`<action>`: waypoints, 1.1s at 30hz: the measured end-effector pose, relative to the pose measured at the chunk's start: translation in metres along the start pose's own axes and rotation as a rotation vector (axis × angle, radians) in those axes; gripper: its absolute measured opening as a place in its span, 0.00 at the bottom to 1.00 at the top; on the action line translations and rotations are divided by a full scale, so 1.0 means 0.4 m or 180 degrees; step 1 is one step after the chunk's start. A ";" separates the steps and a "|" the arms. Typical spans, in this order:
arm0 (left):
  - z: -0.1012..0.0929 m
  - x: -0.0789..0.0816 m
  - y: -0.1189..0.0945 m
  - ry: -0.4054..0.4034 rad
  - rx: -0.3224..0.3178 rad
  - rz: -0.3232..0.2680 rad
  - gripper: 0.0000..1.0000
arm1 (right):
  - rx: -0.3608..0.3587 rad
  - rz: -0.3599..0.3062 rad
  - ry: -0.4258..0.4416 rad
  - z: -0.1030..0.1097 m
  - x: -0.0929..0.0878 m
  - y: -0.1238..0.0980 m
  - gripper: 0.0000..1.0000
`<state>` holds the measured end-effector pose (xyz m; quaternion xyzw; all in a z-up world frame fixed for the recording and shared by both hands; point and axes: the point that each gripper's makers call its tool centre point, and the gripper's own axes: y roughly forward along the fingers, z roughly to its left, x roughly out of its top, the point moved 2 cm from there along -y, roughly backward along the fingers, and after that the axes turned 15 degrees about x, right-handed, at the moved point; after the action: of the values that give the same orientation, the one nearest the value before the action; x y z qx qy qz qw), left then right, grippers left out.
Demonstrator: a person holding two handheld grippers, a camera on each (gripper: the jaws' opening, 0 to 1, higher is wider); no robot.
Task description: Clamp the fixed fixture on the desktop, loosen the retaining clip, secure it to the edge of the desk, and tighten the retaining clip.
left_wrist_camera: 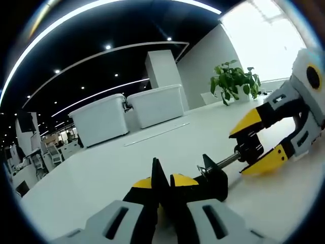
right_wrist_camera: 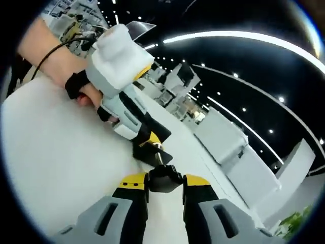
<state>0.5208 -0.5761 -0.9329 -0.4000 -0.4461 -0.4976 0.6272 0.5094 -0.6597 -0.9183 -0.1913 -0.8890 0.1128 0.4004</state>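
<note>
1. On the white desktop (left_wrist_camera: 101, 178) lies the small black clamp fixture with a silver threaded screw (left_wrist_camera: 216, 170), held between the two tools.
2. Left gripper (left_wrist_camera: 163, 185), yellow-tipped with black jaws: the jaws stand nearly together, pinching the fixture's black body, so the first clamping step looks done.
3. Right gripper (right_wrist_camera: 164, 184), same make: its jaws stand a small way apart, closed onto the black knob (right_wrist_camera: 163, 178) at the screw's end. From the left gripper view its jaws look wider, so how firm the hold is I cannot tell.
4. Loosening the retaining clip seems to be the step in hand; whether the screw has turned is not visible.
5. Left to do, by my judgement: carrying the fixture to the desk edge, seating it there, tightening.
6. Two white lidded bins (left_wrist_camera: 127, 114) stand well apart beyond.
</note>
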 end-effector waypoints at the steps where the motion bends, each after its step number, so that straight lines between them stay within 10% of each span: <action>1: 0.000 0.000 0.000 0.0001 0.0001 -0.0001 0.09 | 0.0001 0.0003 -0.0004 0.001 0.000 0.000 0.25; 15: 0.002 0.001 0.001 -0.0014 0.0011 0.0002 0.10 | -0.0126 0.0378 -0.1215 0.023 0.030 0.001 0.24; 33: 0.003 0.001 0.000 -0.0074 -0.0006 0.0019 0.10 | -0.0143 0.0335 -0.1295 0.030 0.036 -0.013 0.24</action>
<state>0.5206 -0.5752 -0.9323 -0.4076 -0.4517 -0.4915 0.6231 0.4902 -0.6586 -0.9146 -0.2197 -0.9426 0.1501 0.2018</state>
